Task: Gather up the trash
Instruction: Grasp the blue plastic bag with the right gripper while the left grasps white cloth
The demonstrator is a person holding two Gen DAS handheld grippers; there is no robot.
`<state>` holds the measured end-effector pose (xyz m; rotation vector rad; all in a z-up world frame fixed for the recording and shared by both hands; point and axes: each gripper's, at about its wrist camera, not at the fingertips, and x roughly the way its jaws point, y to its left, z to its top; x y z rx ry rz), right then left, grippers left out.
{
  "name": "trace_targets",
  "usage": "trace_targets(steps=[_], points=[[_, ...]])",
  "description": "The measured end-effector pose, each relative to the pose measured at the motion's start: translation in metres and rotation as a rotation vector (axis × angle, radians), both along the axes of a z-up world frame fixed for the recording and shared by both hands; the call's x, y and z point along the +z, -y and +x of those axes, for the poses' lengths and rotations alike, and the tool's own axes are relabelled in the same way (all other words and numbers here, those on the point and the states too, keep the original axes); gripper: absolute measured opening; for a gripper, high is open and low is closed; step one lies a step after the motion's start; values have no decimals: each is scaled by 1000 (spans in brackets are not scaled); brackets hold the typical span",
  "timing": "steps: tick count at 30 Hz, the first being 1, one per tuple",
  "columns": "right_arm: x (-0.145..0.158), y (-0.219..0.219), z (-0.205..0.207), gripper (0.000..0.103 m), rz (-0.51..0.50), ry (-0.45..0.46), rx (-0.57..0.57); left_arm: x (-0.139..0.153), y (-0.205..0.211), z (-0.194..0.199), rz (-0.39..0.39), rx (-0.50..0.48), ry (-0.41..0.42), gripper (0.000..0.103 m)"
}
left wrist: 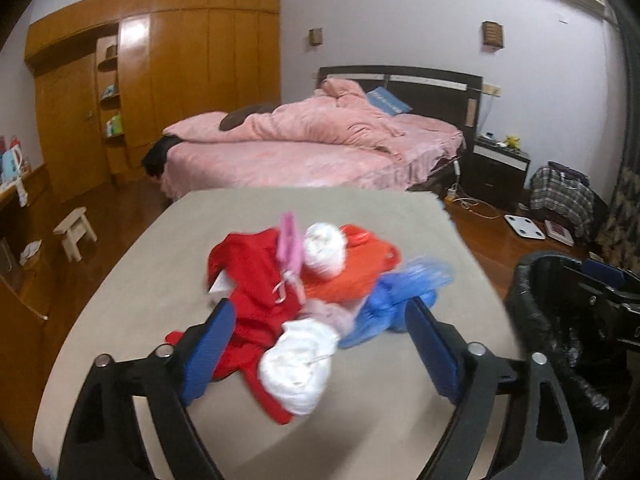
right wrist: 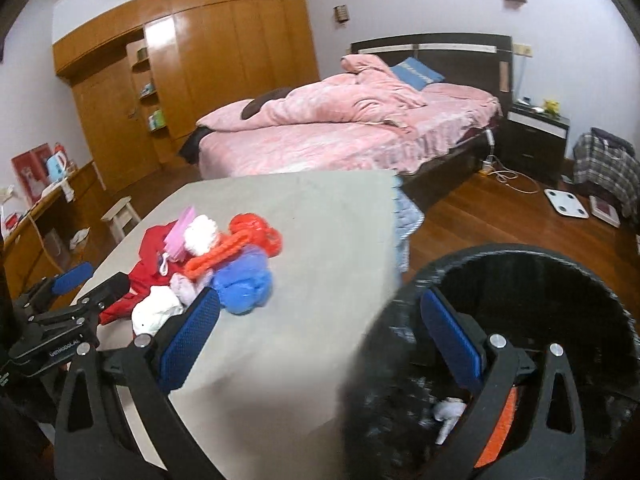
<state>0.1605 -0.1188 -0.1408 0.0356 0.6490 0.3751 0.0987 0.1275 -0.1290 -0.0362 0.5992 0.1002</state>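
I am looking down my left gripper [left wrist: 320, 336] at a grey table [left wrist: 248, 216], and its blue pads [left wrist: 208, 344] are standing wide apart with nothing pinched. The trash pile [left wrist: 304, 280] is lying on the table just ahead of the tips and partly between them: a red bag [left wrist: 248, 280], an orange bag [left wrist: 352, 276], a blue bag [left wrist: 384, 304], a pink scrap [left wrist: 290, 242] and two white wads, one [left wrist: 324, 250] on top and one [left wrist: 298, 364] nearest me. The near wad is sitting between the pads, but I am not seeing either pad pressing on it.

My right gripper [right wrist: 320, 322] is also spread wide and holding nothing. Its left pad [right wrist: 188, 344] is hanging over the table edge beside the pile [right wrist: 208, 264], while its right pad [right wrist: 452, 340] is hanging over the black bin [right wrist: 560, 256], which is standing on the floor just beside the table. Inside the bin I am making out something white [right wrist: 448, 412] and an orange strip [right wrist: 496, 436]; what they are I cannot tell. The left gripper [right wrist: 72, 280] is showing at the left of this view, by the pile.

Behind the table a bed [left wrist: 320, 140] with pink covers is standing against the wall, and a wooden wardrobe [left wrist: 180, 60] is filling the corner.
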Motion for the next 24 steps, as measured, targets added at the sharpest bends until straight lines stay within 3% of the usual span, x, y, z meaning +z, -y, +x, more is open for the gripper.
trace_targets(steps=[7, 20, 24], points=[[-13, -29, 14, 98, -14, -15, 42, -26, -12, 10, -18, 15, -60, 70], [-32, -53, 35, 98, -45, -34, 85, -62, -19, 37, -43, 39, -185, 66], [-40, -63, 44, 98, -58, -51, 94, -70, -27, 43, -88, 30, -221, 48]])
